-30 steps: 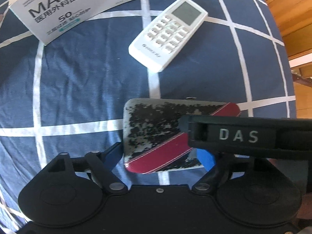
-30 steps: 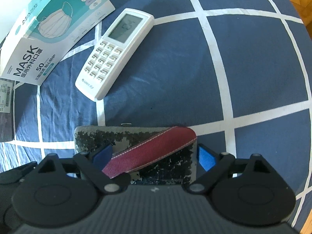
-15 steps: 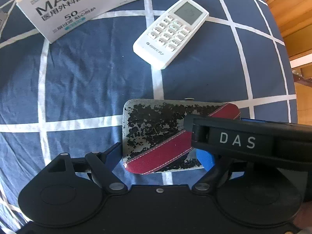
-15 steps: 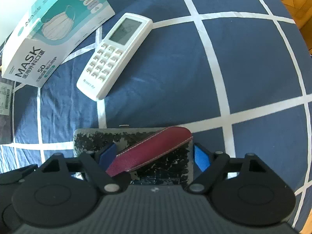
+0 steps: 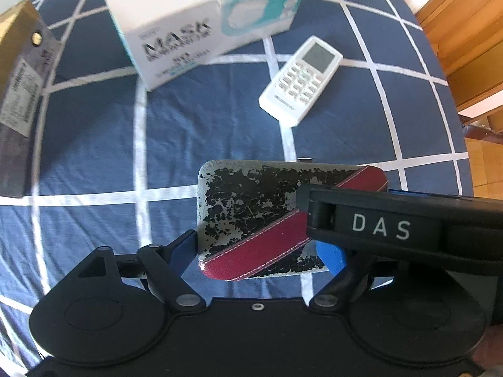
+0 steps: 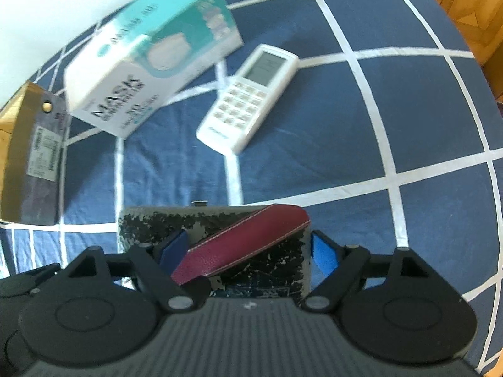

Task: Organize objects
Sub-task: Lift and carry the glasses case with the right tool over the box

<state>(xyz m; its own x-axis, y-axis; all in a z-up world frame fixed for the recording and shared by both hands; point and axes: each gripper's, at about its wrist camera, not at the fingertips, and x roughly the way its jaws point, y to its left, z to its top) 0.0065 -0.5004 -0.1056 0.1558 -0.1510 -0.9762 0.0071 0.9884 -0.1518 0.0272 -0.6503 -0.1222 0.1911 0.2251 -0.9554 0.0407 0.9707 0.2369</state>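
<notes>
mask box [image 5: 201,28] print motion-blurred; grey packet [image 5: 19,110] cut off at left edge.

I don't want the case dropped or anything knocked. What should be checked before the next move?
1. Left gripper on the worn maroon-striped case: ok, closed across it.
2. Right gripper on the case: ok. Its jaws have just been closing, with the case between them.
3. Case lifted clear of the blue checked cloth: cannot tell from these views.
4. Remote control out of the way: ok, it lies apart, beyond the case.
5. Mask box out of the way: ok, it is farther off.
6. Clasp on the case's far edge fastened: cannot tell.
</notes>
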